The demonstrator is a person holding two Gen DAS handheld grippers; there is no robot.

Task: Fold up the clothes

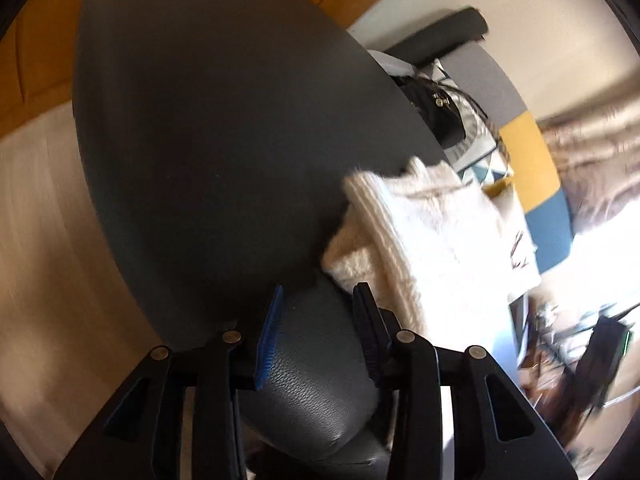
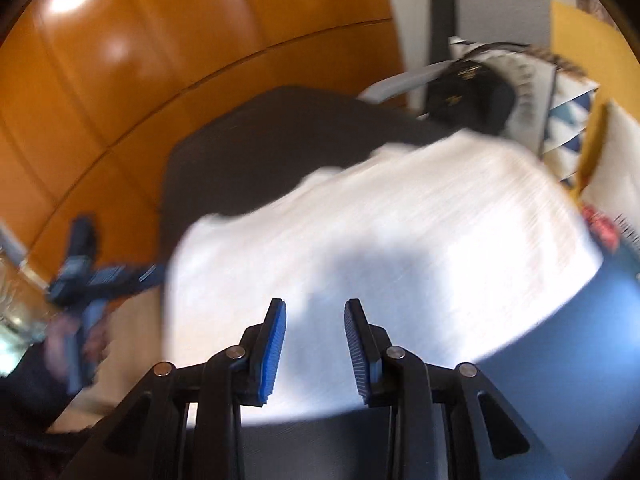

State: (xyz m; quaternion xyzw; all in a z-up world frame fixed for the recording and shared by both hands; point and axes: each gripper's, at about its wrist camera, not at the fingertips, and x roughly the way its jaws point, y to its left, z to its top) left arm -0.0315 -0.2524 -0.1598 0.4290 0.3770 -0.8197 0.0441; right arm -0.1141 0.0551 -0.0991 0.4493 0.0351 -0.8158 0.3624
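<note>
A white knit sweater (image 1: 436, 236) lies at the right edge of a dark grey tabletop (image 1: 220, 140). My left gripper (image 1: 319, 288) hovers just left of it, open, with nothing between its blue pads. In the right wrist view the same white sweater (image 2: 400, 220), blurred, is spread as a broad flat shape over the dark tabletop (image 2: 260, 140). My right gripper (image 2: 315, 303) is above its near edge, open, and its pads pinch no cloth. The left gripper (image 2: 120, 276) shows as a blue blur at the left of that view, held by a hand (image 2: 96, 336).
A black handbag (image 1: 436, 108) sits beyond the table beside a patterned cushion (image 2: 568, 128). A black leather seat (image 1: 316, 392) lies under my left gripper. Orange wood panels (image 2: 140, 60) fill the far side, and a blue surface (image 2: 580, 360) lies at the near right.
</note>
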